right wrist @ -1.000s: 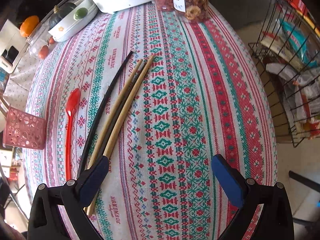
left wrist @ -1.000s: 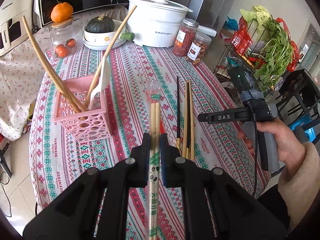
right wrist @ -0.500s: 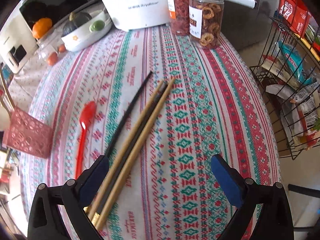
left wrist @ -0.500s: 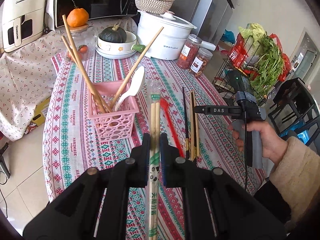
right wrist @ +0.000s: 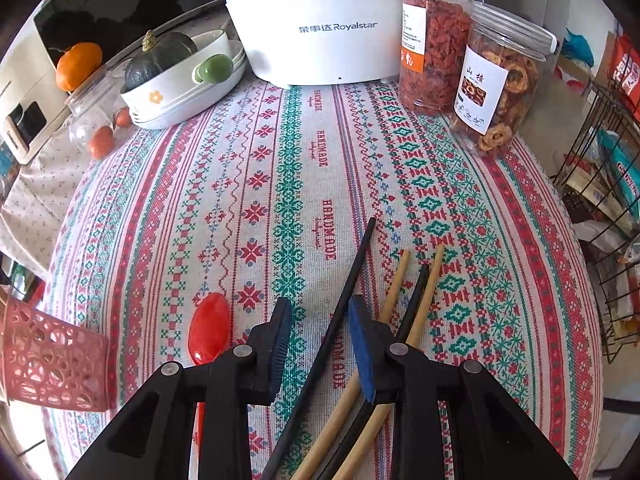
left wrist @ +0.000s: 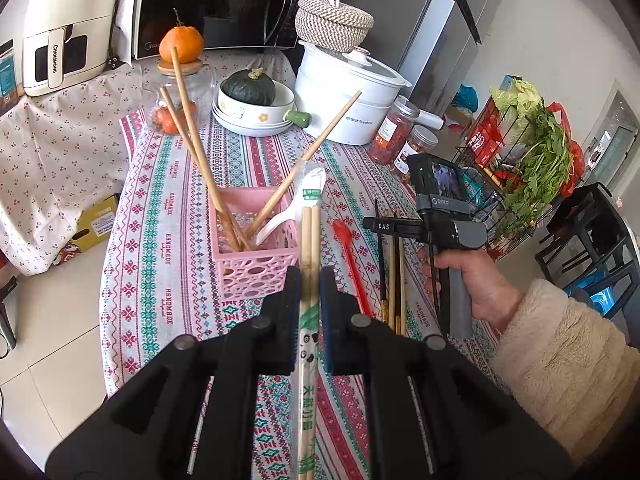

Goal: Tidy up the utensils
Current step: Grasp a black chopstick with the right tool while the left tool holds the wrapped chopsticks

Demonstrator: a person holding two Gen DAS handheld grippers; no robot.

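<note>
My left gripper [left wrist: 309,296] is shut on a wrapped pair of bamboo chopsticks [left wrist: 310,236] and holds it above the table, just right of the pink basket [left wrist: 256,256]. The basket holds wooden chopsticks [left wrist: 196,148] and a white spoon [left wrist: 280,216]. My right gripper [right wrist: 320,332] is partly open, low over the cloth, its jaws on either side of a black chopstick [right wrist: 344,300]. Two wooden chopsticks [right wrist: 424,308] and another black one lie just right of it. A red spoon [right wrist: 208,328] lies to its left.
A white cooker [right wrist: 316,20], two food jars [right wrist: 464,48], a bowl with a squash [right wrist: 176,68] and a glass jar [left wrist: 176,92] stand at the table's far end. A wire rack [right wrist: 600,208] stands off the right edge. The pink basket also shows at the left [right wrist: 52,364].
My left gripper has risen and drawn back with the wrapped chopsticks. My right gripper has moved left and down over the black chopstick, and its jaws have narrowed a lot.
</note>
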